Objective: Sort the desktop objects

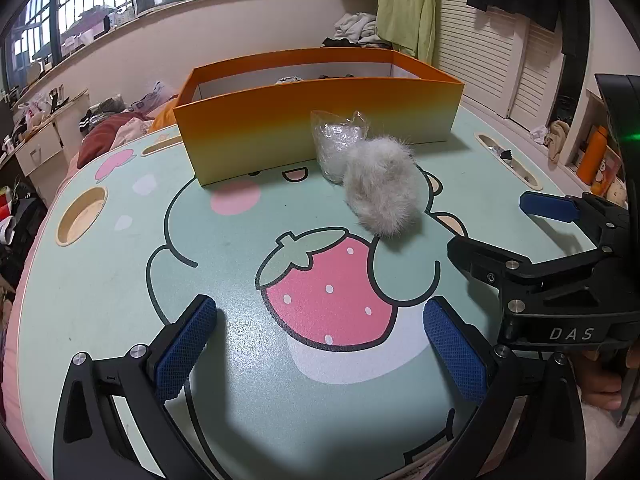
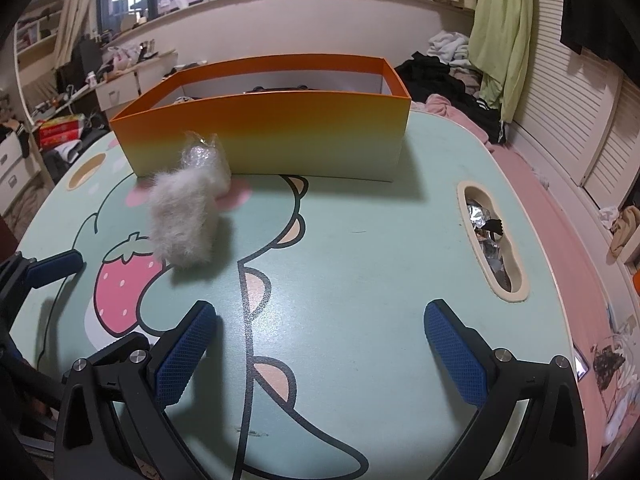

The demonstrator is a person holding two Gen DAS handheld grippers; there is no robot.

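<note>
A grey fluffy ball (image 1: 382,192) (image 2: 182,220) lies on the mint cartoon table (image 1: 224,248) (image 2: 380,240). Touching it from behind is a clear plastic bag (image 1: 338,140) (image 2: 206,156) of pale filling, which stands against the orange box (image 1: 320,128) (image 2: 264,132). A few dark items show inside the box. My left gripper (image 1: 320,344) hovers open and empty over the strawberry print, near the ball. My right gripper (image 2: 320,348) is open and empty too, right of the ball. It also shows at the right edge of the left wrist view as the right gripper (image 1: 504,224).
A slot (image 2: 494,236) in the table's right side holds foil scraps. A round cup hole (image 1: 82,216) sits at the table's left. Clothes, a pink bed and cluttered desks surround the table. A hand (image 1: 604,384) grips the right tool.
</note>
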